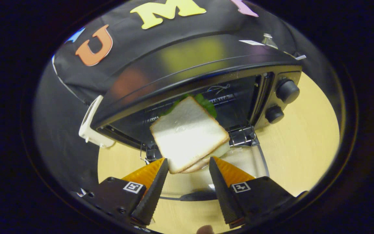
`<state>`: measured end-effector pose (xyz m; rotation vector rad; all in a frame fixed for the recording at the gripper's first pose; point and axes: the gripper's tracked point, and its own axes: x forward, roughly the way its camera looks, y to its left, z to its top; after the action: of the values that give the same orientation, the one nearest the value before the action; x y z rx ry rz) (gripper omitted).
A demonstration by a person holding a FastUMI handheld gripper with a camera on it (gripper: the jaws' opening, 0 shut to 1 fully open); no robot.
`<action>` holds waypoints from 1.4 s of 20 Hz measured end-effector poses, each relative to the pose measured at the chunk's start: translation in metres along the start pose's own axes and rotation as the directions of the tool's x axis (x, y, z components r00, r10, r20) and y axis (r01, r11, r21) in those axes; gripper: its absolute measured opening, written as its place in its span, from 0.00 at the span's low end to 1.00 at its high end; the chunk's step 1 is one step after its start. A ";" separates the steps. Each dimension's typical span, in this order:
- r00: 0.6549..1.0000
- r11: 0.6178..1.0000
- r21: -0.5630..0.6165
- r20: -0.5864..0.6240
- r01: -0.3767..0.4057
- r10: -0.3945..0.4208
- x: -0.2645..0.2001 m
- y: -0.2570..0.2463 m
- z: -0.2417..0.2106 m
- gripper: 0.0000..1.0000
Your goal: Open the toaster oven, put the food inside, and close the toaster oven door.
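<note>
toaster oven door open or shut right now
Open. The toaster oven shows its dark cavity and rack, and its glass door lies folded down ahead of the gripper, whose fingers hold the sandwich.

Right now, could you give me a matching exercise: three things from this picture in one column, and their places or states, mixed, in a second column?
Things:
1. sandwich
2. oven door
3. knobs

Places or states:
A. lying open and flat, below the gripper
B. on the front panel of the toaster oven, beside the cavity
C. gripped at its near edge between the jaws, just ahead of the open cavity

Pairs: 1-C; 2-A; 3-B
</note>
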<state>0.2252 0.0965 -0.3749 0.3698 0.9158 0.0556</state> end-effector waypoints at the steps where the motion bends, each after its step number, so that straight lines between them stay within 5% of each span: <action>1: 1.000 1.000 -0.018 0.011 0.003 -0.003 0.003 0.001 0.006 0.84; 13: 0.998 0.979 -0.196 0.014 0.055 -0.054 -0.039 -0.012 -0.006 0.84; 20: 0.999 0.971 -0.236 0.032 0.033 -0.026 -0.088 -0.023 -0.060 0.85; 28: 1.000 0.959 -0.282 0.002 0.029 -0.030 -0.056 -0.032 -0.129 0.85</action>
<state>0.0864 0.0927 -0.4144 0.0901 0.9008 0.1577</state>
